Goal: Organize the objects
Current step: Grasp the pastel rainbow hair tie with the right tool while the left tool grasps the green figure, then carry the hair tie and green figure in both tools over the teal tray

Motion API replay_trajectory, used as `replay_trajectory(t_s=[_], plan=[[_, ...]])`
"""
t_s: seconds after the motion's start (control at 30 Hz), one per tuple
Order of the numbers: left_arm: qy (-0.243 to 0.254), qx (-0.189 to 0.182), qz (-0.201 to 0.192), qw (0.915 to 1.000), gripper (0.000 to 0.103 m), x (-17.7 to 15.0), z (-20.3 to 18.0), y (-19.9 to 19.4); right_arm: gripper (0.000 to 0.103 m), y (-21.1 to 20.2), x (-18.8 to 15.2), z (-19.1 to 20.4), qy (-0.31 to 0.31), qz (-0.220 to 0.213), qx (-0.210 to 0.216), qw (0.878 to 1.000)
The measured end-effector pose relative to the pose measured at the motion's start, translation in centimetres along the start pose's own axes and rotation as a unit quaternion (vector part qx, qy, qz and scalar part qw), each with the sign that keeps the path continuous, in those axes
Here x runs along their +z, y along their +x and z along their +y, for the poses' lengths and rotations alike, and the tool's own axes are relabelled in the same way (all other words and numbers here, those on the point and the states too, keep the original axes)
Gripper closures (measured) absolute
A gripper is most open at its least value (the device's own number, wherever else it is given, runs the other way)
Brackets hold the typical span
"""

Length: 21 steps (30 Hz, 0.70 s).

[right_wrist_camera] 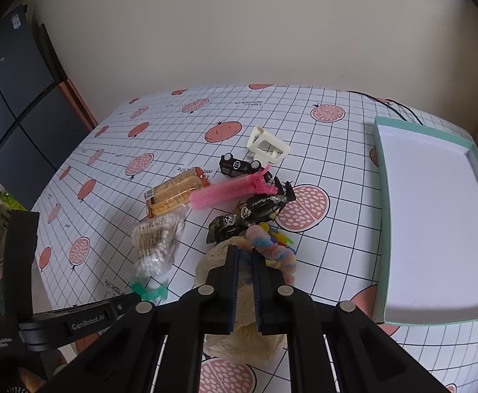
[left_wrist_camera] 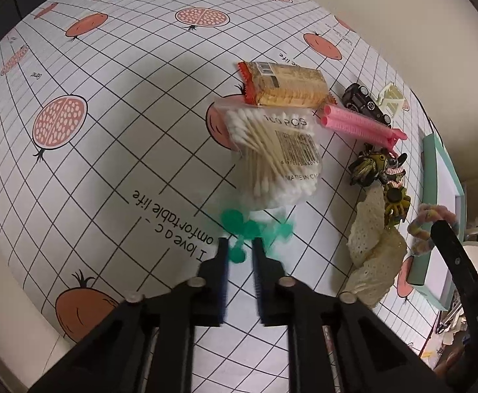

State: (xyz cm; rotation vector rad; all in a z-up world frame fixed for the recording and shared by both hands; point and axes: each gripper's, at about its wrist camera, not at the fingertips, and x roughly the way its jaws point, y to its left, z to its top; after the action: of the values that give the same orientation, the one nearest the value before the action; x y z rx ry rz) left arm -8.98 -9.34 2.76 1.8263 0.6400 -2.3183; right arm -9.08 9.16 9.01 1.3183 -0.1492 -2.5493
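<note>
Table (right_wrist_camera: 337, 124): covered in a white grid-print cloth with pomegranate motifs; far edge meets a plain wall, left edge borders dark cabinet fronts. Wide bare cloth lies left of and beyond the cluster of items; a strip of open cloth separates the cluster from the tray.

Tray (right_wrist_camera: 380, 216): shallow, teal-rimmed, white inside, at the table's right side. Its visible interior holds nothing.

Cream lace cloth (right_wrist_camera: 219, 262): crumpled, nearest item to the right gripper, under its fingers.

Bag of cotton swabs (left_wrist_camera: 278, 150): clear plastic, barcode label up, lying beside the biscuit packet (left_wrist_camera: 288, 86), which sits just behind it.

Pink ridged clip (left_wrist_camera: 360, 122): lies lengthwise between the biscuits and the black toy car (right_wrist_camera: 242, 165), the car on its roof.

Cream plastic frame piece (right_wrist_camera: 268, 145): farthest item, just past the car.

Dark foil-wrapped items (right_wrist_camera: 258, 209): bunched at the cluster's middle, touching the lace cloth; small bright-coloured bits beside them, too small to identify.

Pastel fuzzy hair tie (right_wrist_camera: 271, 249): pinched between the right gripper (right_wrist_camera: 245, 252) fingers, which are nearly together on it, above the lace cloth.

Green plastic piece (left_wrist_camera: 248, 229): blurred, at the near end of the swab bag. Left gripper (left_wrist_camera: 240, 245): jaws narrowly parted with the green piece between their tips; whether they actually clamp it cannot be told.
</note>
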Motion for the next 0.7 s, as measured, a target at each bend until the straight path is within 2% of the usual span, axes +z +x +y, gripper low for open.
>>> replay_trajectory(t_s=[0.03,0.07,0.2,0.27,0.53,0.7], plan=[[-0.002,-0.004,0.002,1.0000,0.094,0.3,0.4,0.0,0.094,-0.1,0.0,0.0,0.000,-0.001,0.001,1.000],[-0.002,-0.005,0.002,1.0000,0.094,2.0,0.3,1.4,0.094,-0.2,0.0,0.0,0.000,-0.002,0.001,1.000],[0.001,-0.010,-0.002,0.9999,0.094,1.5,0.0,1.2,0.094,-0.3,0.0,-0.1,0.001,-0.002,0.001,1.000],[0.000,-0.019,-0.006,0.9998,0.094,-0.4,1.8,-1.1,0.094,-0.4,0.0,-0.2,0.003,-0.003,0.002,1.000],[-0.009,-0.046,-0.014,0.9988,0.094,0.2,1.9,-1.3,0.094,-1.1,0.0,-0.5,0.007,-0.012,0.002,1.000],[-0.007,-0.059,-0.026,0.9979,0.094,-0.3,2.4,-2.9,0.094,-1.6,0.1,-0.4,0.009,-0.021,0.006,1.000]])
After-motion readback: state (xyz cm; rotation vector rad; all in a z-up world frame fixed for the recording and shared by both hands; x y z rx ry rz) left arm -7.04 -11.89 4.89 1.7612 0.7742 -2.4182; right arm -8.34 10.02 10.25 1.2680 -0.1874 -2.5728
